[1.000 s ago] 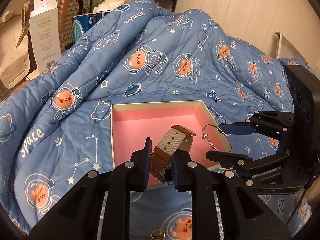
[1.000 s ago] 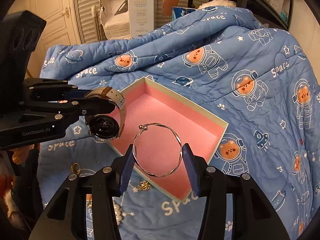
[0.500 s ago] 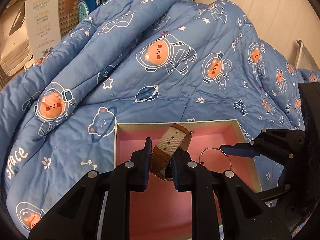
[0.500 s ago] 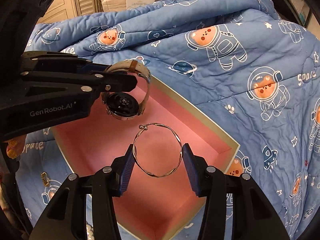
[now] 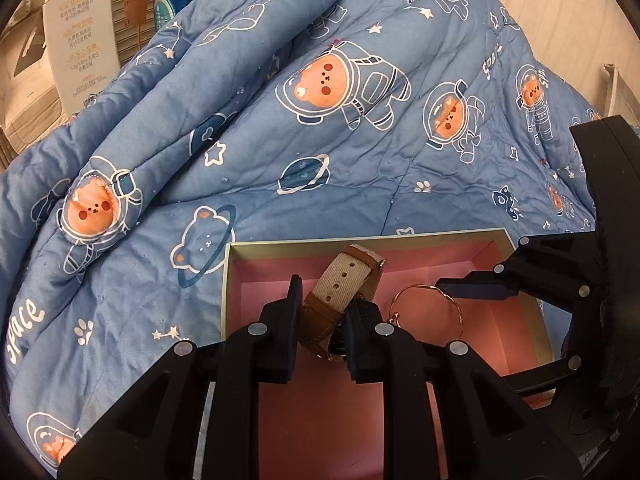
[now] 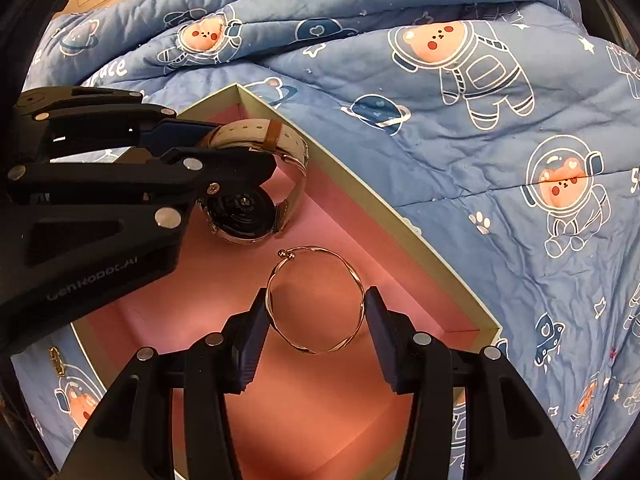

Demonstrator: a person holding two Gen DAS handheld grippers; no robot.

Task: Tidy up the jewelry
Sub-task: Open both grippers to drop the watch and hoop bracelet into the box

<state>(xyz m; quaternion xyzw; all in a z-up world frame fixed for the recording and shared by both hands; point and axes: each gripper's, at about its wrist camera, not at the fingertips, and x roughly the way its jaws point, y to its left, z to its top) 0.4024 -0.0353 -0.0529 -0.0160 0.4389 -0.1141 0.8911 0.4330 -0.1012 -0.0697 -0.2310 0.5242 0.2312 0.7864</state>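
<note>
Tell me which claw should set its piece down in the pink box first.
Either, perhaps right: the right claw holds the bangle over bare pink box floor; the left claw grips the watch near the wall.

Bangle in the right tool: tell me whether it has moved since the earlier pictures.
Yes. The bangle has come in from the pink box's near edge to over its floor.

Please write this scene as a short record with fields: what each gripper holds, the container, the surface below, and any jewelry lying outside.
left gripper: shut on the strap of a watch with beige and brown strap
right gripper: shut on a thin gold-coloured wire bangle
container: open shallow box with pink lining, nothing seen lying in it
position: both pieces held over the box
surface: blue quilt with astronaut bears
outside box: small gold piece on the quilt
</note>
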